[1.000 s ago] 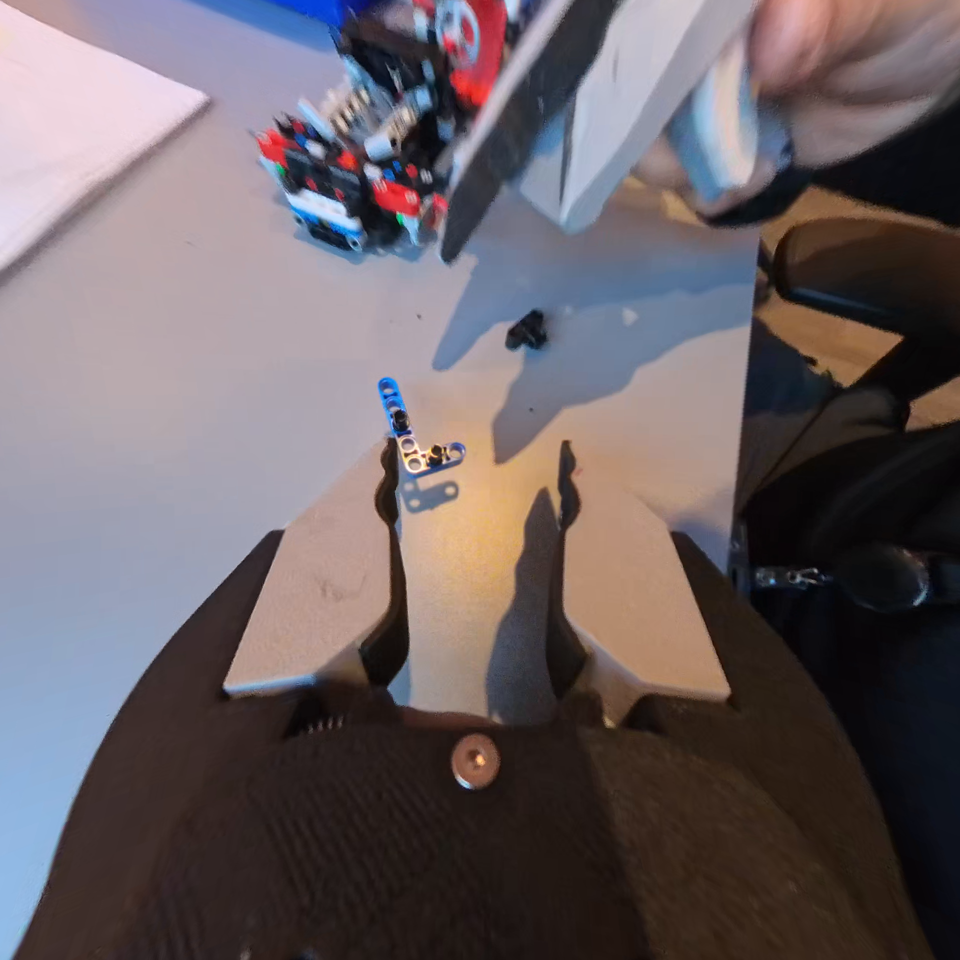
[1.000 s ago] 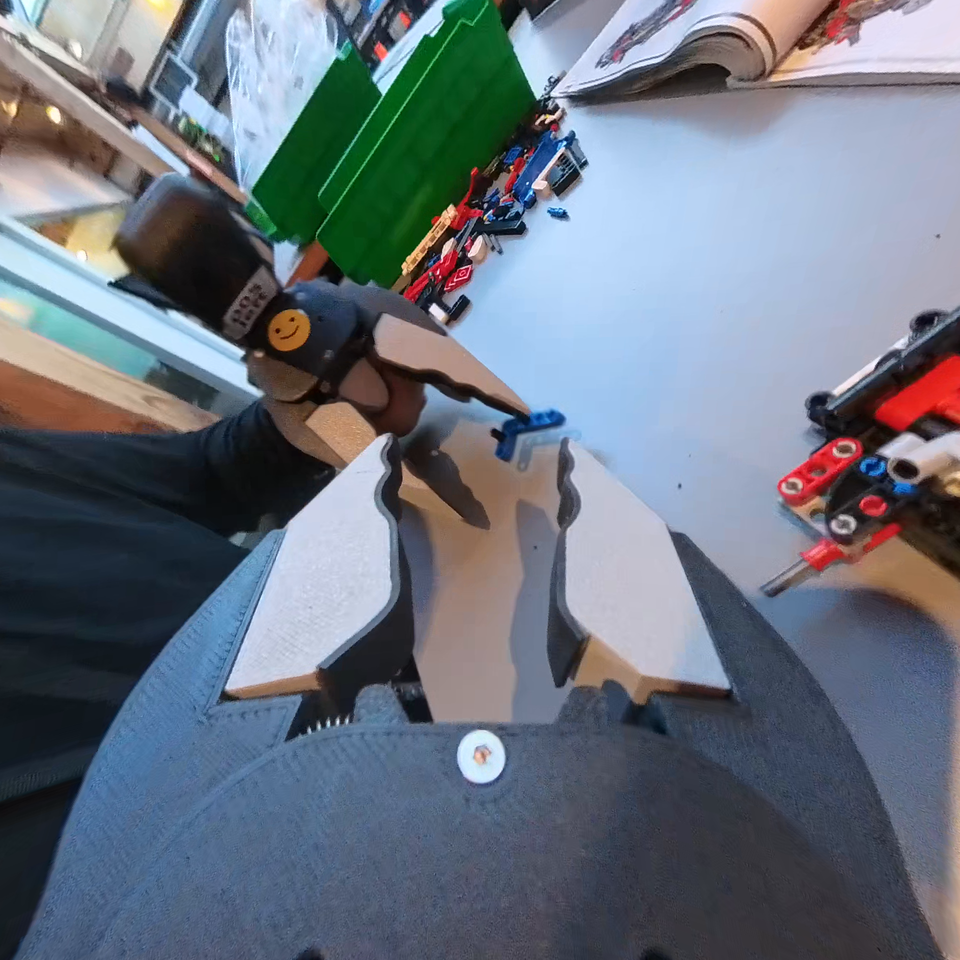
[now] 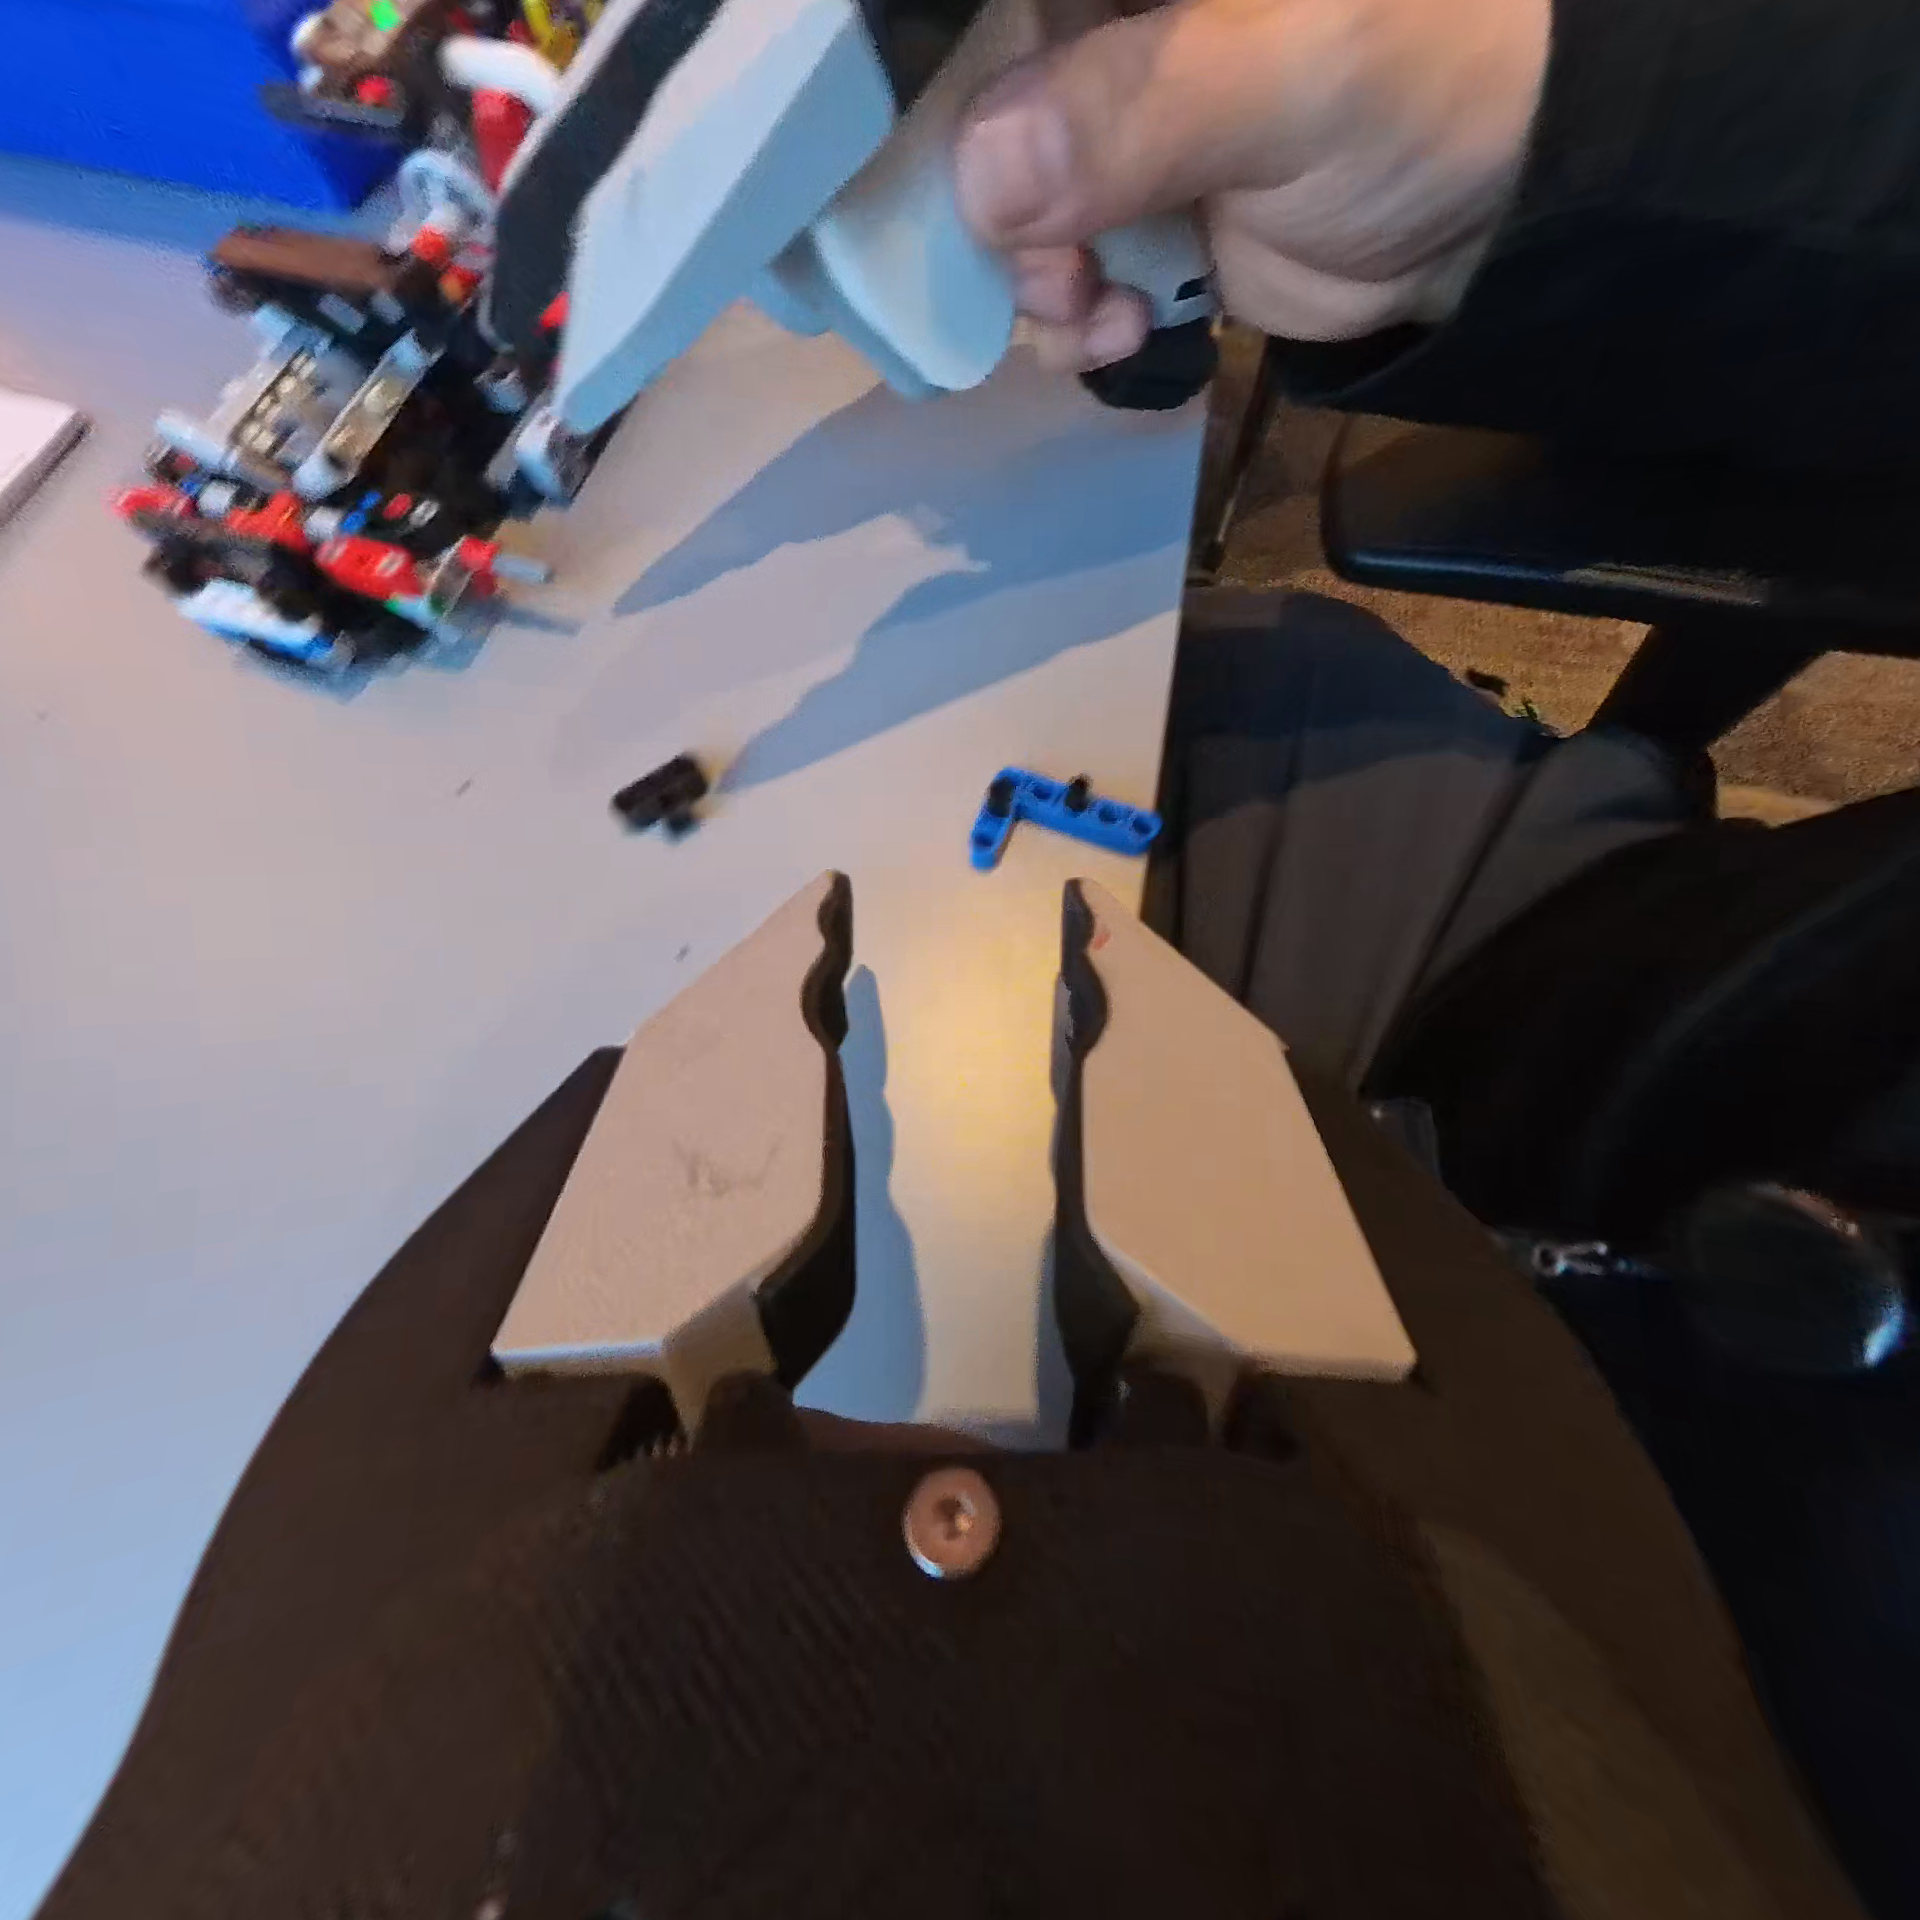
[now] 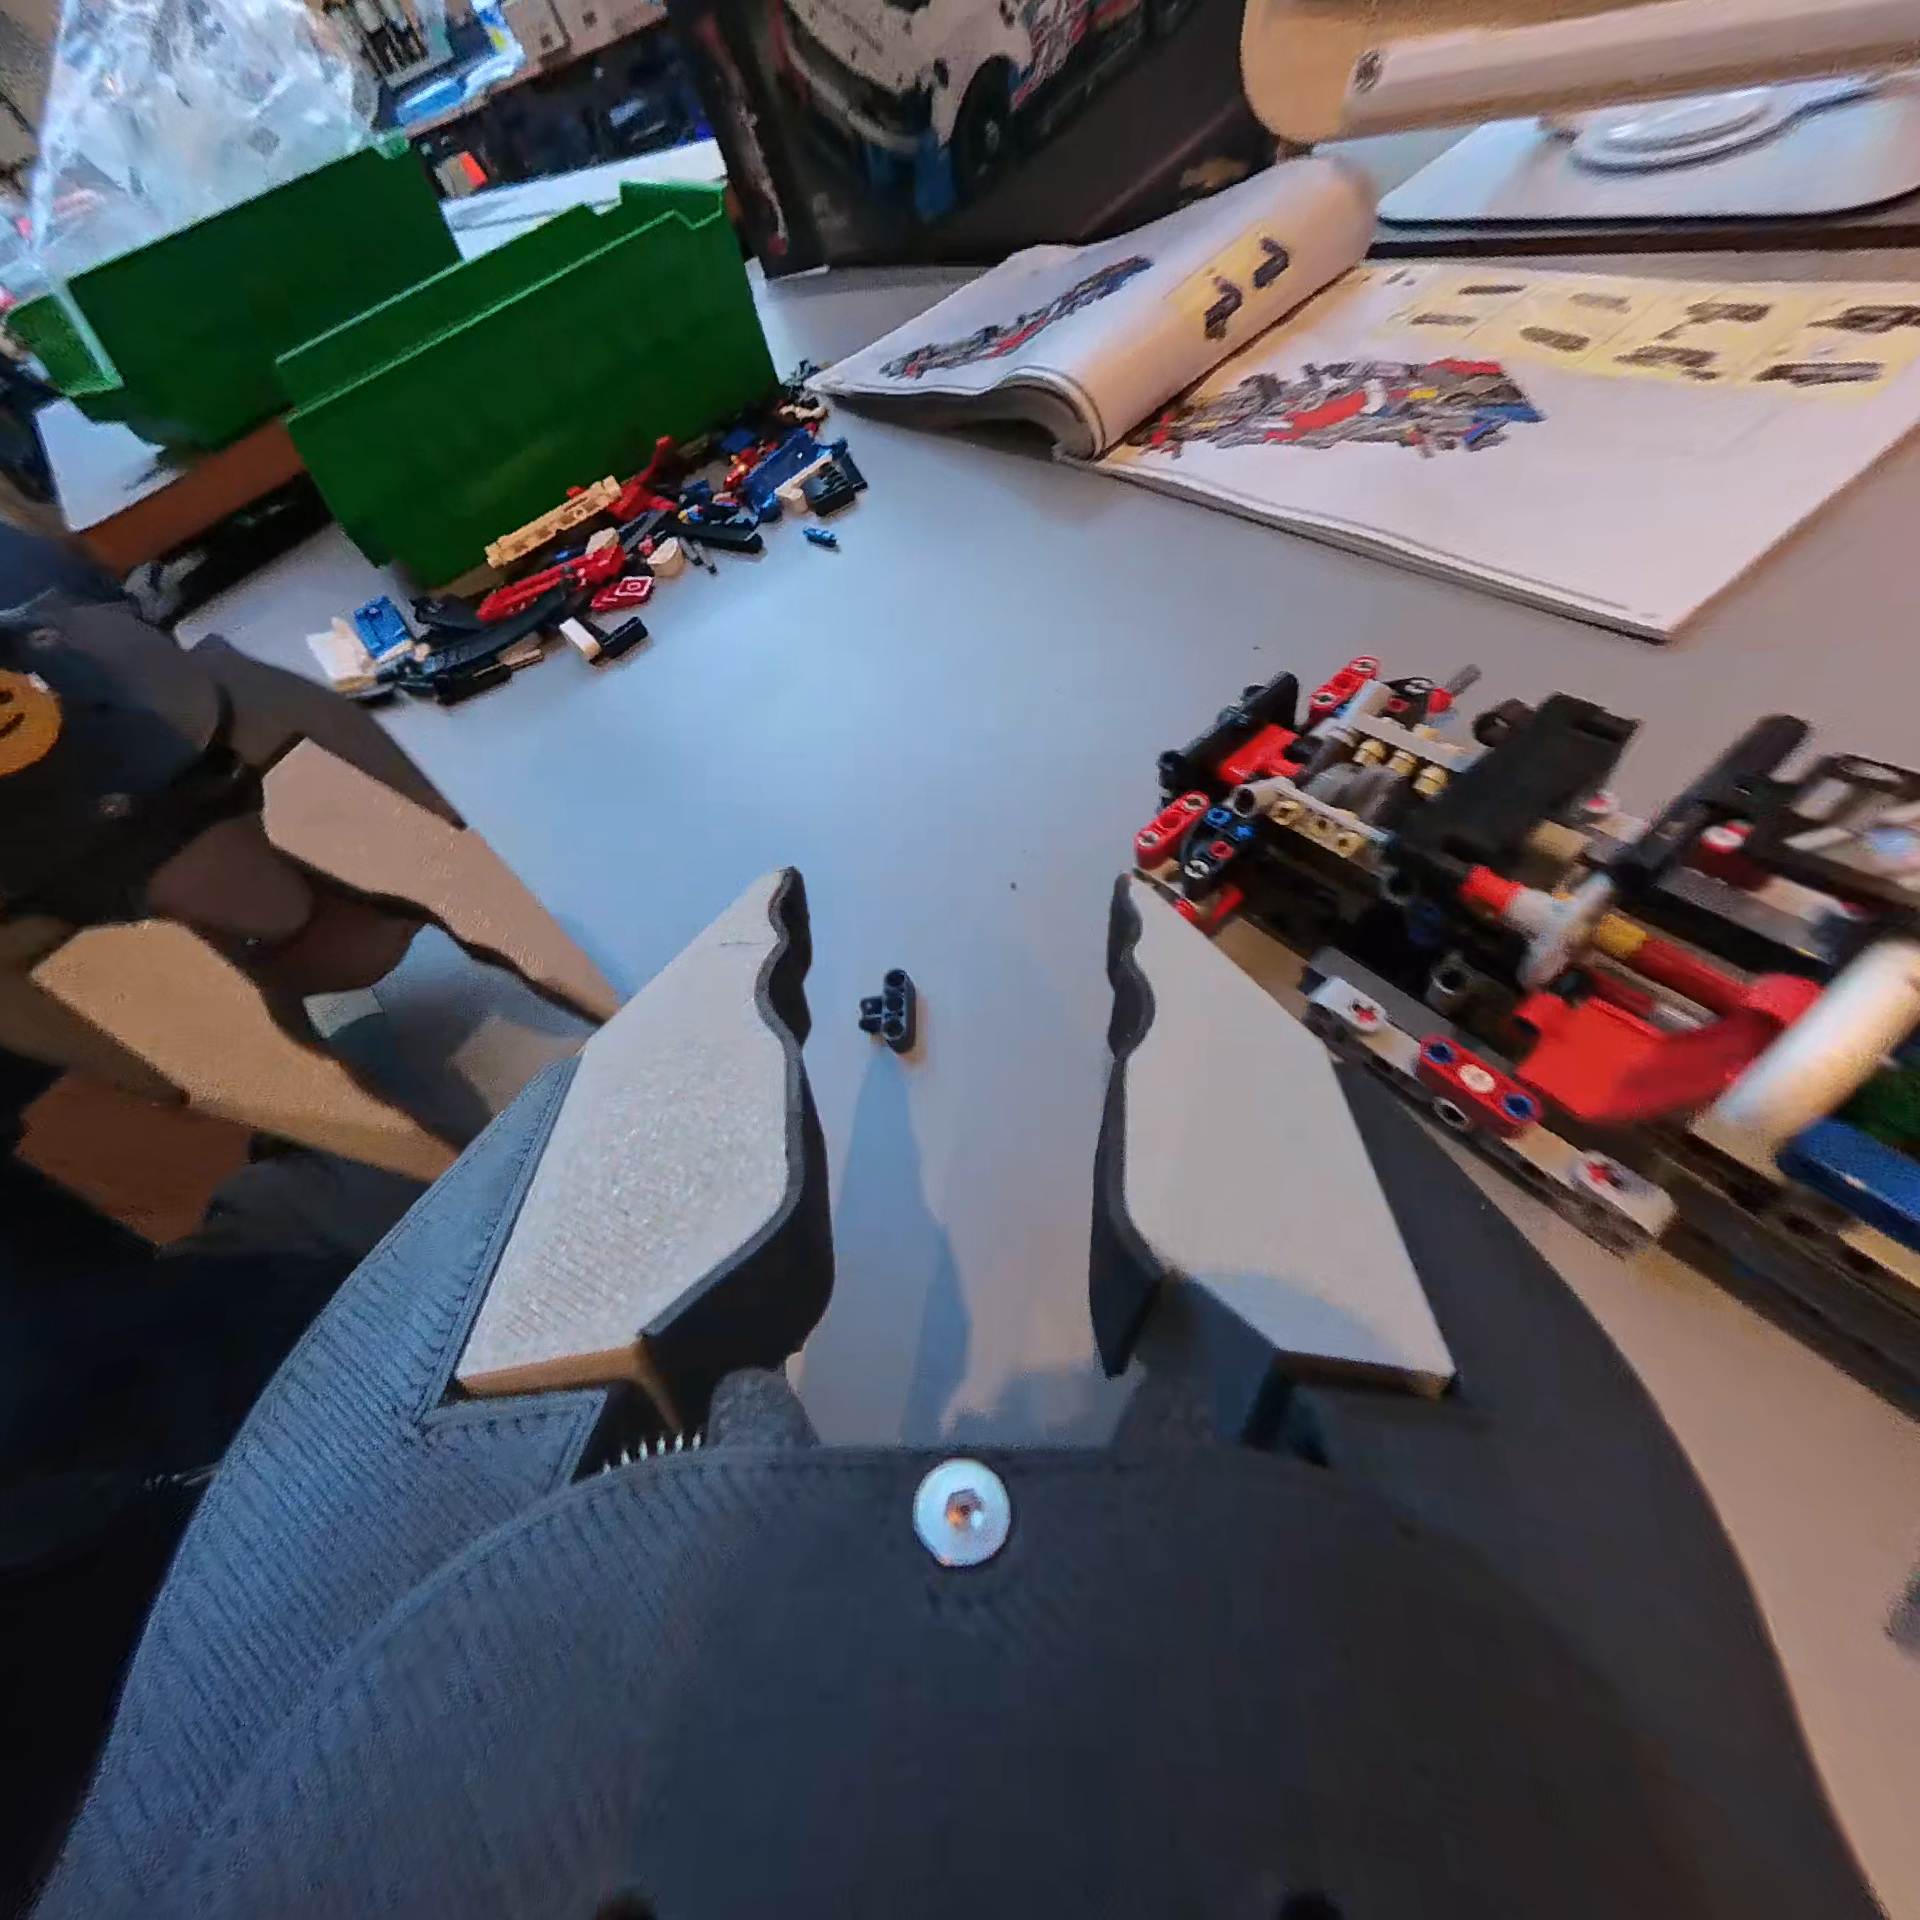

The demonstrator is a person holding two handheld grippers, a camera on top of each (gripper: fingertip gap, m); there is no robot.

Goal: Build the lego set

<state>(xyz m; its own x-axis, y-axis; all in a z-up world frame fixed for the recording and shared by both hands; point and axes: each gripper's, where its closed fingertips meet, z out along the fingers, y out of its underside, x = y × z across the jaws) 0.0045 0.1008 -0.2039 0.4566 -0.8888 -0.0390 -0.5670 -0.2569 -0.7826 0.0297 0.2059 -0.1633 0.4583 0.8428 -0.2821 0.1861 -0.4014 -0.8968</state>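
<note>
Tools are both gaping empty: your right tool [image 4: 956,956] is hovering near a black piece [image 4: 889,1006], your left tool [image 3: 951,909] near a blue beam [image 3: 1060,816] on the bench [image 3: 312,935].

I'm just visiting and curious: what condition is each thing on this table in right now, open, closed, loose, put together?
Left gripper: open, empty, above the table.
Right gripper: open, empty, over the small black piece.
Small black piece: loose, lying on the table.
Blue L-shaped beam: loose, flat, near the table edge, black pins in it.
Lego model: partly assembled.
Instruction booklet: open.
Loose parts pile: unsorted, beside the green bins.
</note>
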